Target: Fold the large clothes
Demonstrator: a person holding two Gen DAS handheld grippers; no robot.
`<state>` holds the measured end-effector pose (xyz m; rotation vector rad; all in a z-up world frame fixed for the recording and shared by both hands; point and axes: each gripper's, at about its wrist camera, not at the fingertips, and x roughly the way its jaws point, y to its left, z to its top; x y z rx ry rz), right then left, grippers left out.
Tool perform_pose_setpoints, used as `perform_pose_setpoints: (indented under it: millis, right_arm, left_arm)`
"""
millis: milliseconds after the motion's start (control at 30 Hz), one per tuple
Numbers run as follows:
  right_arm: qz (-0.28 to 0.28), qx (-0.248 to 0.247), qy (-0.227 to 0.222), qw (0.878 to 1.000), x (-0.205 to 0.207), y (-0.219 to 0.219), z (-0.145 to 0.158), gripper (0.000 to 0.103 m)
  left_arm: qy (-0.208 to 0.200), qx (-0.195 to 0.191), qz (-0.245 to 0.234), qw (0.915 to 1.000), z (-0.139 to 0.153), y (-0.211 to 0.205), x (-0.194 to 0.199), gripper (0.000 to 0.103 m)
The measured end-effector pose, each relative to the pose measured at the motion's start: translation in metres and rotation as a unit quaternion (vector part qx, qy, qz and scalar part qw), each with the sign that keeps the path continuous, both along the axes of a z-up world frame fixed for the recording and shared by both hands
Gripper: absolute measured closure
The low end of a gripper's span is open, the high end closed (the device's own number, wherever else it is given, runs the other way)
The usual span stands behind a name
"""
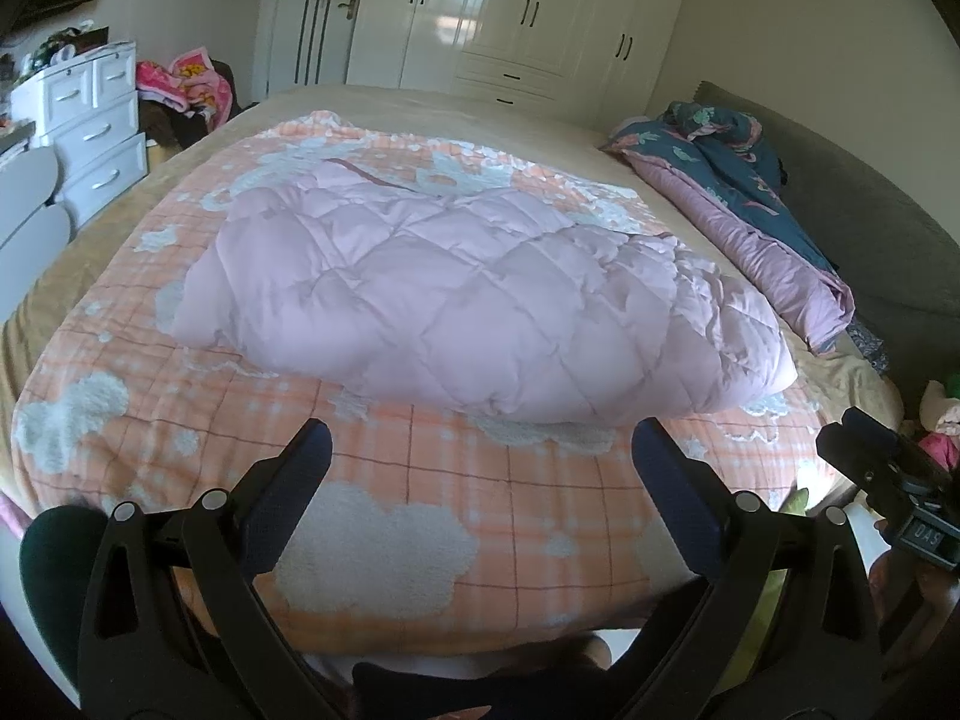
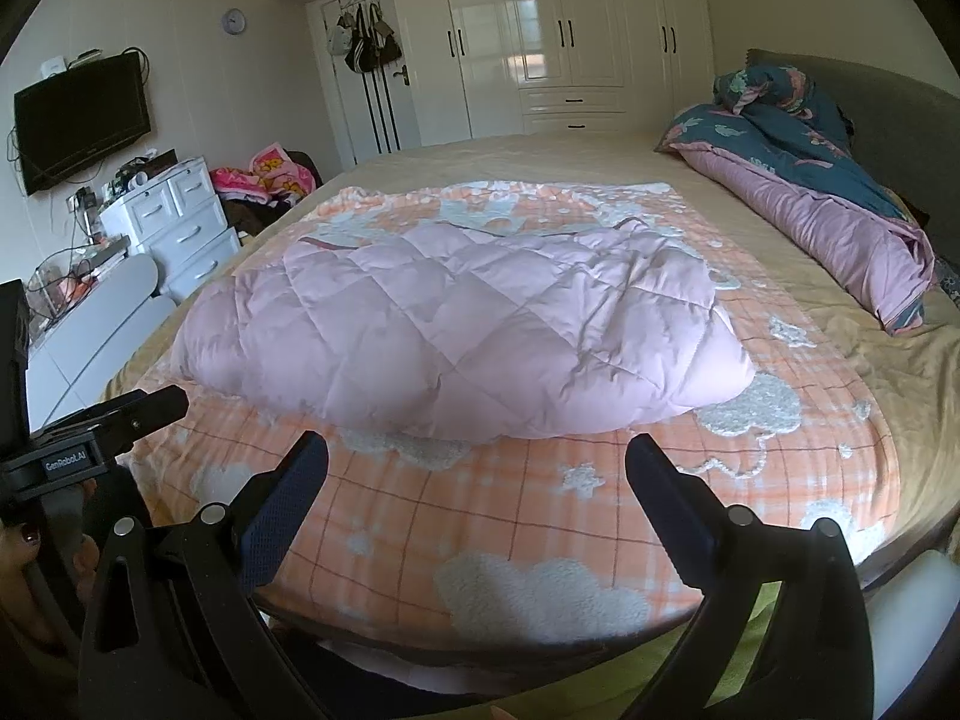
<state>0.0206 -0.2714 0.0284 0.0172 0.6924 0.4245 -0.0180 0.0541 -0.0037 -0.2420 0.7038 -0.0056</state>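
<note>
A pale pink quilted jacket (image 1: 474,294) lies folded in a thick bundle on an orange checked blanket (image 1: 384,516) with white cloud shapes, on a large bed. It also shows in the right wrist view (image 2: 468,324). My left gripper (image 1: 480,444) is open and empty, held just short of the jacket's near edge. My right gripper (image 2: 477,456) is open and empty, also near the jacket's front edge. The right gripper shows at the right edge of the left wrist view (image 1: 888,480). The left gripper shows at the left edge of the right wrist view (image 2: 108,438).
A rolled teal and purple duvet (image 2: 828,204) lies along the grey headboard (image 2: 888,96) on the right. White drawers (image 2: 186,222) and a clothes pile (image 2: 270,177) stand left of the bed. White wardrobes (image 2: 540,36) line the far wall. A TV (image 2: 81,120) hangs on the left.
</note>
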Motion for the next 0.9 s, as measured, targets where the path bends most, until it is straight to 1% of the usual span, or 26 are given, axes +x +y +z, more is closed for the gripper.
perform_pose_setpoints:
  millis: [433,900]
  right_arm:
    - [0.001,0.001,0.000,1.000,0.0002,0.0000,0.0000,0.004]
    - [0.001,0.000,0.002,1.000,0.0001,-0.0003,-0.0009,0.004]
  left_arm:
    - [0.000,0.008,0.004,1.0000,0.0029,0.0005,-0.0008,0.009]
    - [0.001,0.009,0.005,0.9999,0.0038,0.0011,-0.0008,0.009]
